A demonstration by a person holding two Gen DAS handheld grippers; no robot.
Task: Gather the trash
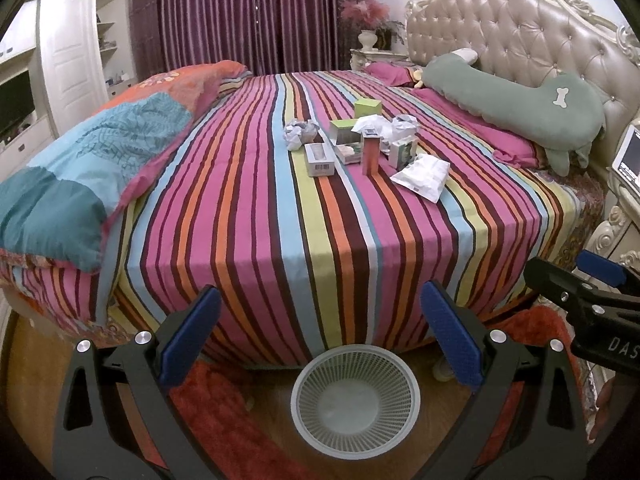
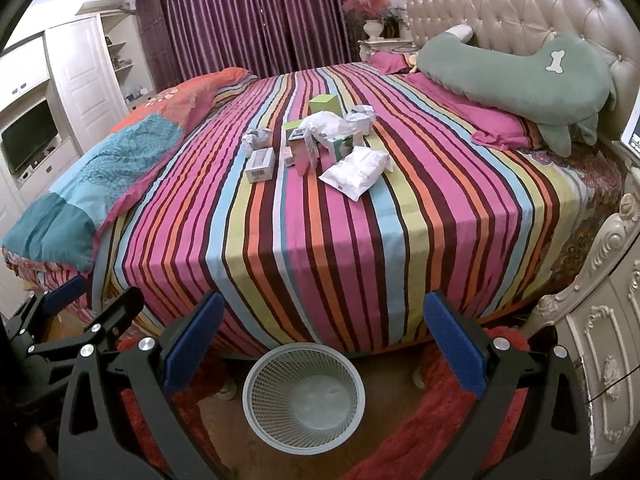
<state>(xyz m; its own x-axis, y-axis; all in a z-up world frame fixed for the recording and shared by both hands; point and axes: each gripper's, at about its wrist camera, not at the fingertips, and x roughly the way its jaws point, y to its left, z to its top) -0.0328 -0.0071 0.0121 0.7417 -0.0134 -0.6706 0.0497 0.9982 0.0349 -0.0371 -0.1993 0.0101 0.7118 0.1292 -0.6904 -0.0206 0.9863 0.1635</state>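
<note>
While both the left gripper (image 1: 320,336) and right gripper (image 2: 324,344) hang wide apart holding nothing, the basket (image 1: 354,364) sits just below them, trash pile (image 1: 360,140) well ahead.

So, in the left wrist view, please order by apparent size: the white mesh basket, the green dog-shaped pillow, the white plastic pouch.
1. Green dog-shaped pillow
2. White mesh basket, though nearness to the camera enlarges it
3. White plastic pouch

Home bedroom: striped bed (image 1: 320,184), tufted headboard (image 1: 520,36), curtains (image 1: 248,12).
</note>
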